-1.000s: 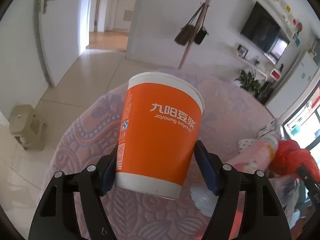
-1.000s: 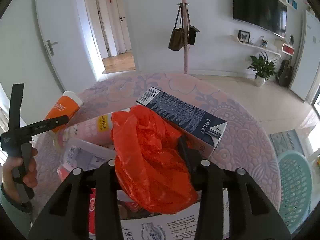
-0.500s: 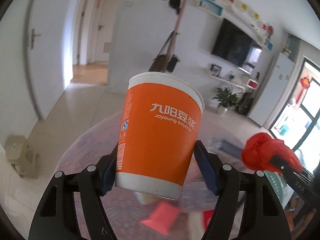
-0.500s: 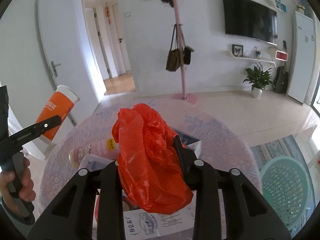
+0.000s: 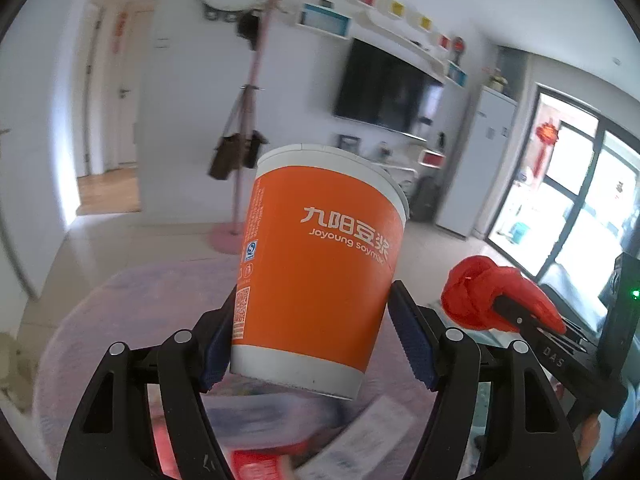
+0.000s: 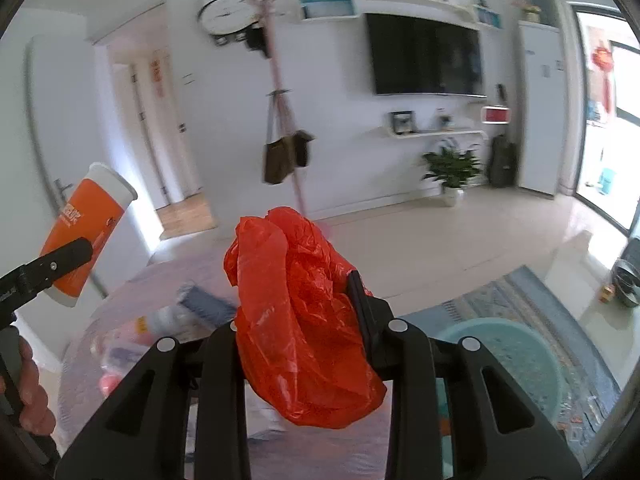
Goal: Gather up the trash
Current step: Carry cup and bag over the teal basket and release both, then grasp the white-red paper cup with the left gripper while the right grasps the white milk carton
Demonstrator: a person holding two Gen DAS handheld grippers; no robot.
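My left gripper [image 5: 312,340] is shut on an orange paper cup [image 5: 320,264] with white rim and white lettering, held tilted high above the round table. The cup also shows at the left of the right wrist view [image 6: 86,232]. My right gripper [image 6: 300,320] is shut on a crumpled red plastic bag [image 6: 296,312], also lifted above the table. The bag and right gripper show at the right of the left wrist view [image 5: 488,300].
A round table with a pink patterned cloth [image 5: 132,304] lies below, with a plastic box, cartons and papers [image 5: 280,432] on it. A teal basket [image 6: 516,360] stands on the floor at right. A coat stand [image 6: 284,152] is behind the table.
Both grippers have risen and tilted upward with the cup and the bag still held. The table has dropped low in both views and the room's upper walls have come into sight.
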